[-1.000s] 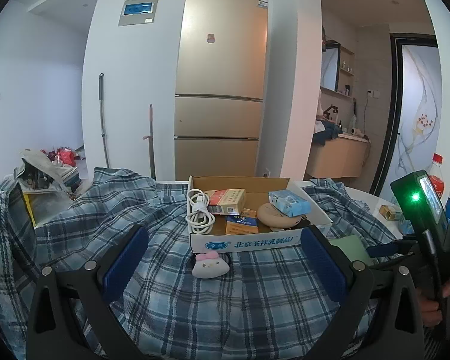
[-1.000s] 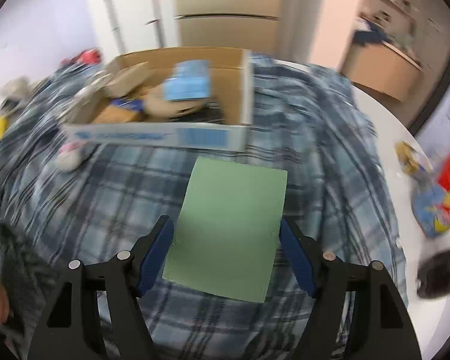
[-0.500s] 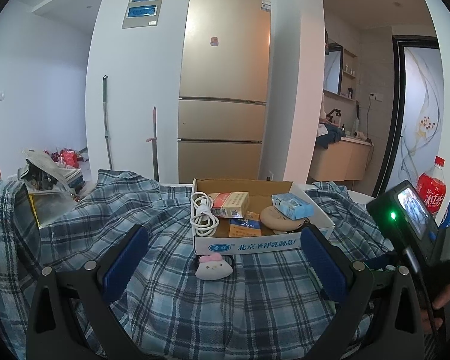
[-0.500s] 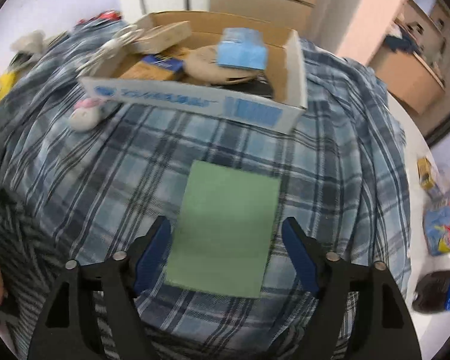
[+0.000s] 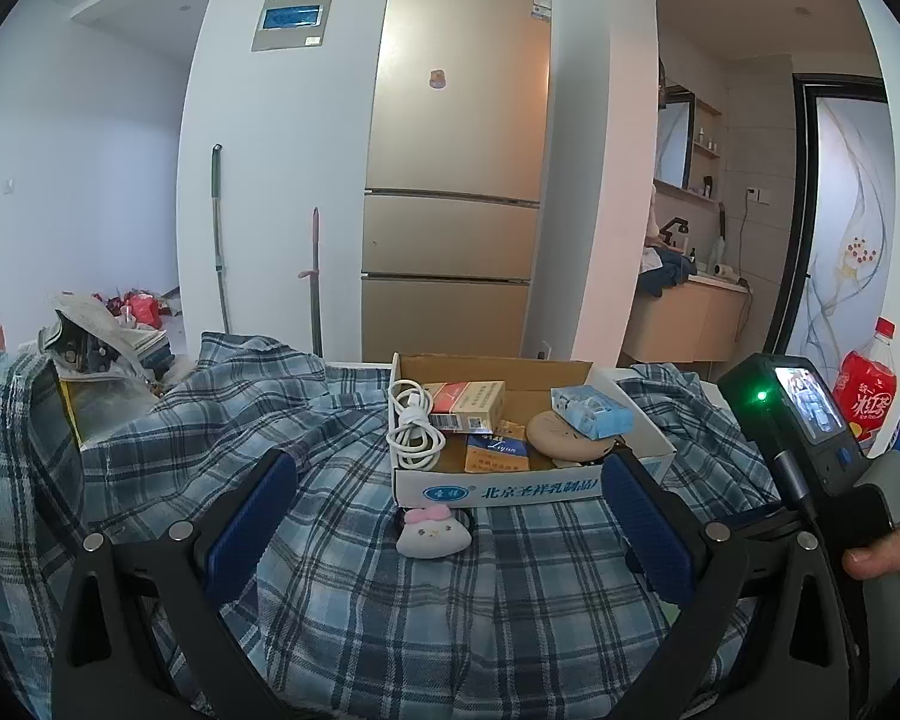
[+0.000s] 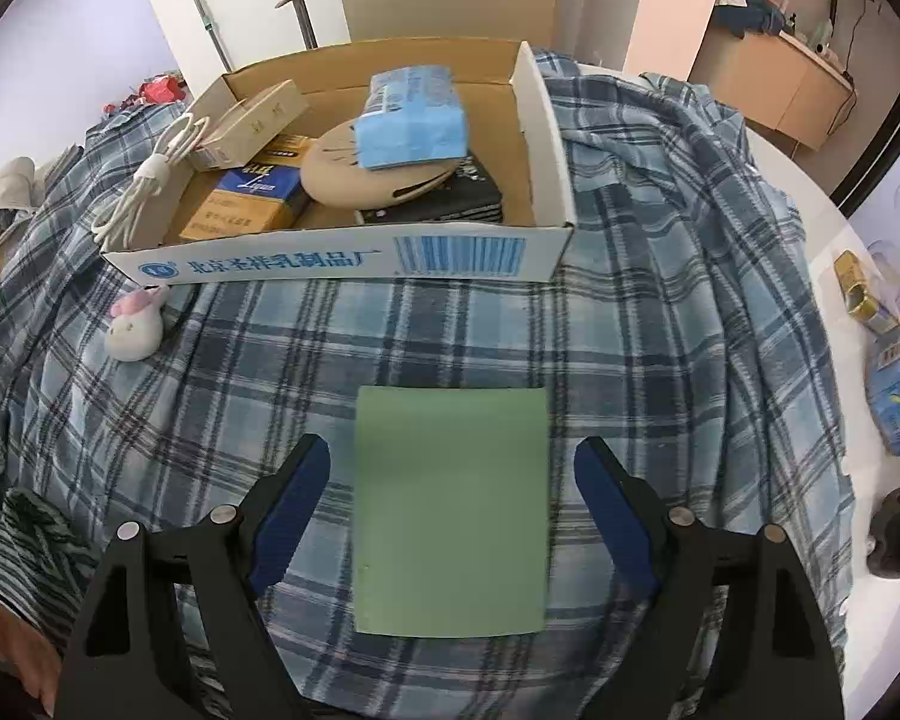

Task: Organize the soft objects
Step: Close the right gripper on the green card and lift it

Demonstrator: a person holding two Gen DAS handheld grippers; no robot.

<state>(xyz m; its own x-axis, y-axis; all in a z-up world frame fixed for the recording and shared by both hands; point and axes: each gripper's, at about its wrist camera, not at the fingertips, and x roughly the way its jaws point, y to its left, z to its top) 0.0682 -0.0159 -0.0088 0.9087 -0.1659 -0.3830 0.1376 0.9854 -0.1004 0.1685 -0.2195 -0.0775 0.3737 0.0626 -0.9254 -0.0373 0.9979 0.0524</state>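
Note:
A blue plaid shirt [image 6: 660,324] lies spread over the table; it also shows in the left wrist view [image 5: 450,600]. A flat green cloth [image 6: 450,510] lies on it between the fingers of my open right gripper [image 6: 450,480], which hovers above it. A small white plush toy with a pink bow [image 5: 432,531] sits in front of a cardboard box [image 5: 510,489], ahead of my open, empty left gripper [image 5: 444,504]. The toy [image 6: 135,324] and box [image 6: 342,261] also show in the right wrist view.
The box holds a white cable [image 6: 150,174], small cartons [image 6: 240,210], a tan round cushion [image 6: 378,171] and a blue tissue pack [image 6: 411,117]. Bottles [image 5: 867,390] stand at the right. Snack packs [image 6: 897,402] lie on the white table edge [image 6: 834,276]. The right gripper's handle [image 5: 810,432] is beside my left gripper.
The right gripper has swung to face the box squarely, centring the green cloth between its fingers. The left gripper has tilted up slightly. Both stay open.

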